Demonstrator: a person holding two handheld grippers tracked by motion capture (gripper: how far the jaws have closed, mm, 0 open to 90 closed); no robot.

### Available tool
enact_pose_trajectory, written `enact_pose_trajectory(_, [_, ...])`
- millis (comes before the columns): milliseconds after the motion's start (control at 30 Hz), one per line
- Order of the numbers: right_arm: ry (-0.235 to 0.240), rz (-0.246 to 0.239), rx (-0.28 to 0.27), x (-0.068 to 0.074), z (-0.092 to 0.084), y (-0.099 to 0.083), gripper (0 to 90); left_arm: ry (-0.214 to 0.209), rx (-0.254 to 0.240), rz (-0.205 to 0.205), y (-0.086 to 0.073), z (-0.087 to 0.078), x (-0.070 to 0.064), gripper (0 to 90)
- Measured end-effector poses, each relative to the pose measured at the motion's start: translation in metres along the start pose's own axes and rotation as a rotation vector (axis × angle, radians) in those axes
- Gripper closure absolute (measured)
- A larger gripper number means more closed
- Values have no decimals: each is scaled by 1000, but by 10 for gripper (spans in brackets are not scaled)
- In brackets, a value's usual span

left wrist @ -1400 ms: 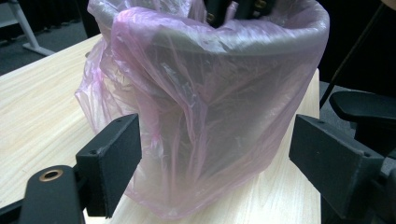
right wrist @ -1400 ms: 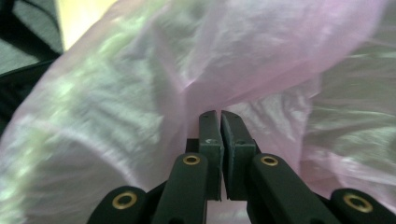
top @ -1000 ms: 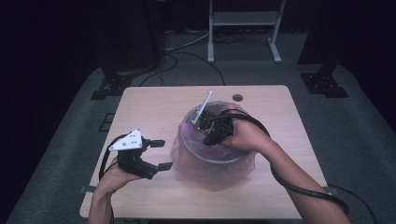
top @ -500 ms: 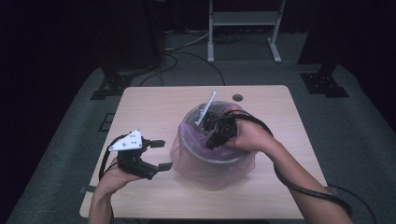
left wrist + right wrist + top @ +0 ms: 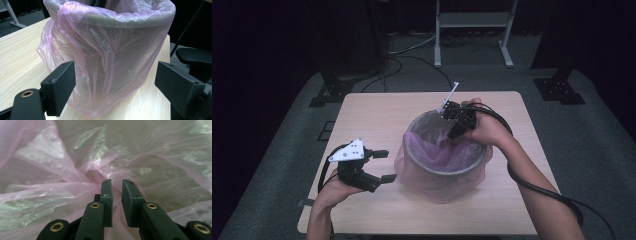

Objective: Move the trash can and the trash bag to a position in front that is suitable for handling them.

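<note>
A grey round bin (image 5: pixel 441 169) lined with a thin pink plastic bag (image 5: pixel 430 149) stands mid-table. My right gripper (image 5: pixel 452 131) reaches over the far right rim and points down into the bag (image 5: pixel 75 157). Its jaws (image 5: pixel 117 186) have just been opening and stand a narrow gap apart, with no film caught between them. My left gripper (image 5: pixel 388 165) is held left of the bin, jaws wide open. In the left gripper view the bag's outer folds (image 5: pixel 110 62) hang below the rim (image 5: pixel 125 21), beyond the open gripper (image 5: pixel 117 87) and apart from it.
The wooden table (image 5: pixel 377 115) has bare room to the left and behind the bin. On the carpet beyond it stand a metal frame (image 5: pixel 472 30) and dark stand feet (image 5: pixel 559 87). A cable (image 5: pixel 537 187) trails along the right forearm.
The right hand has drawn back from the middle of the bin toward its far right rim, and its jaws have parted slightly. The left hand has stayed put.
</note>
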State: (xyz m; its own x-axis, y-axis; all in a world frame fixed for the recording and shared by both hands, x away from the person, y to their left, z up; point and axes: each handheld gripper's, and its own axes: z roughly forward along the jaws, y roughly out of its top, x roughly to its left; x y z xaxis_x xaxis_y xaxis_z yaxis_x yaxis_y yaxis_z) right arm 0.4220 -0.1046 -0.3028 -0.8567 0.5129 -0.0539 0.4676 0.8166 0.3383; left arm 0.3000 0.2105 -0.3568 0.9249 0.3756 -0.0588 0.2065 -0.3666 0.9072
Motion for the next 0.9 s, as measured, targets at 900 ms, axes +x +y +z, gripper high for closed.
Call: enact_pose_trajectory(900, [274, 93, -383, -15, -36, -43, 473, -5, 6, -22, -1, 9, -2, 86])
